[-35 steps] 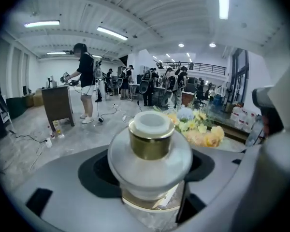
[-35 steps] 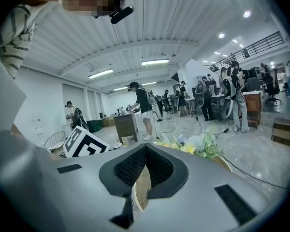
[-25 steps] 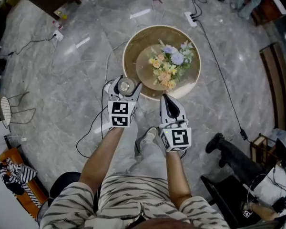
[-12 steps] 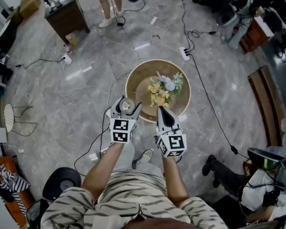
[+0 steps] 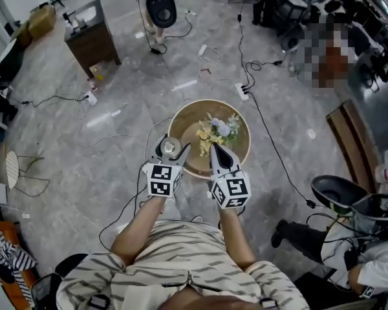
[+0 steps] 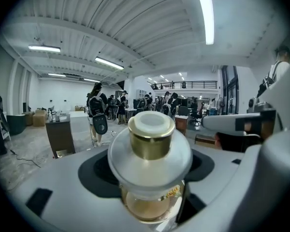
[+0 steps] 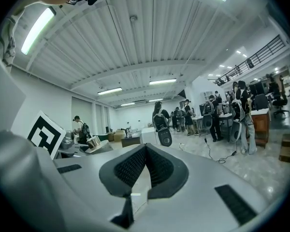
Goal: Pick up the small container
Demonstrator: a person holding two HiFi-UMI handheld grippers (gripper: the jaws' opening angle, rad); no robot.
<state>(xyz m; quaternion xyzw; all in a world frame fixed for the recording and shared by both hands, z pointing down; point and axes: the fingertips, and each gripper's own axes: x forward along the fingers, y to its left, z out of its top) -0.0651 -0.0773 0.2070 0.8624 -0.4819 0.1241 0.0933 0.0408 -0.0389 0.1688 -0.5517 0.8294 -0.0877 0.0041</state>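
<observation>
The left gripper [image 5: 171, 150] has the small container [image 6: 150, 163] right between its two jaws. The jaws are open only as wide as the container, and they press on it from both sides. The container sits in the middle of the jaws, not at the tips. It has a white round top, a gold ring under that, and a clear bottom part with something yellow-brown inside. The clear part sits down low between the jaws, and the white top sticks up above them. The dark pads [image 6: 101, 170] show on each side, just behind the container. The right gripper [image 7: 144, 151] has its jaws together. The tips touch, only a thin slit shows lower down, and nothing is between them. In the head view both grippers are held side by side, close but not touching. The container is off to the left of the right jaws. Past the tips of both pairs of jaws is a round table [image 5: 181, 118] on a gray floor [image 5: 84, 154]. A bunch of flowers [image 5: 217, 129] lies on the table, just past the tip of the right jaws.
</observation>
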